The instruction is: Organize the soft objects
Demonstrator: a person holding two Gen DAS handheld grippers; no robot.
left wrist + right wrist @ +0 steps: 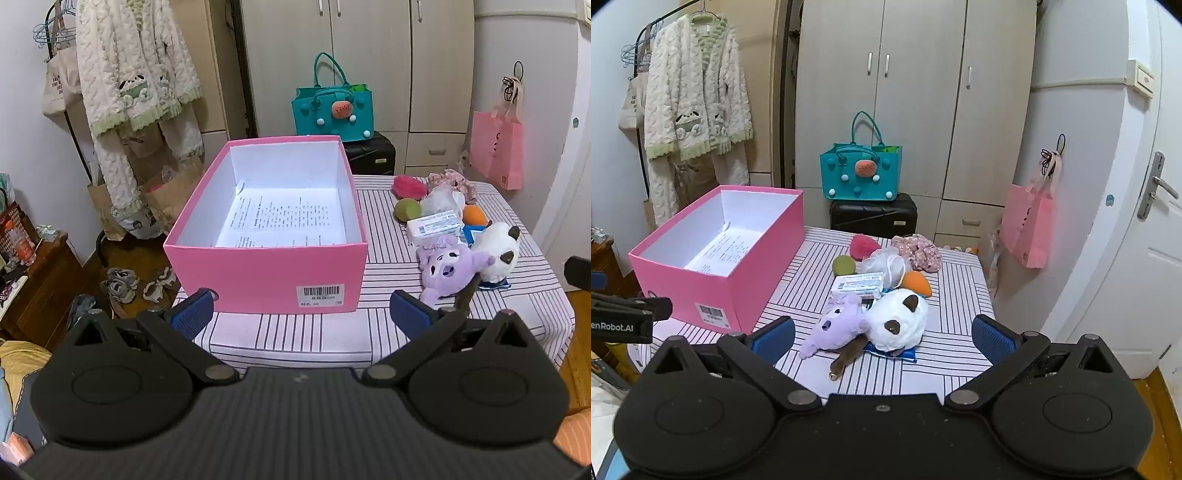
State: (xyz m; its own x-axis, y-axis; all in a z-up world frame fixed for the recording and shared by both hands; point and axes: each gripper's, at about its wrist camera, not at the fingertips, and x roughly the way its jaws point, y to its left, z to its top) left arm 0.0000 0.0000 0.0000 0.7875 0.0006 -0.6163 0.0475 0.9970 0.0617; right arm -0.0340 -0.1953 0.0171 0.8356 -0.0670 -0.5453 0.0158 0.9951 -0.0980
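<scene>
An open pink box [266, 269] [738, 280] with a printed sheet on its floor stands on the striped tablecloth [295, 332] [812, 280]. To its right lies a pile of soft things: a purple plush [447, 267] [836, 326], a white plush with dark ears [496, 253] [897, 321], a pink pompom [864, 245], a green ball [843, 264], an orange sponge [916, 283], a white mesh puff [888, 264] and floral fabric [918, 251]. My left gripper [303, 314] is open in front of the box, holding nothing. Wide open too, my right gripper [882, 338] hovers just before the two plush toys.
A white packet [858, 285] and a blue wrapper [908, 353] lie among the toys. Behind the table stand a black suitcase [873, 214] with a teal bag [860, 171] on top. A pink bag [1027, 225] hangs right. Shoes [122, 286] sit on the floor at left.
</scene>
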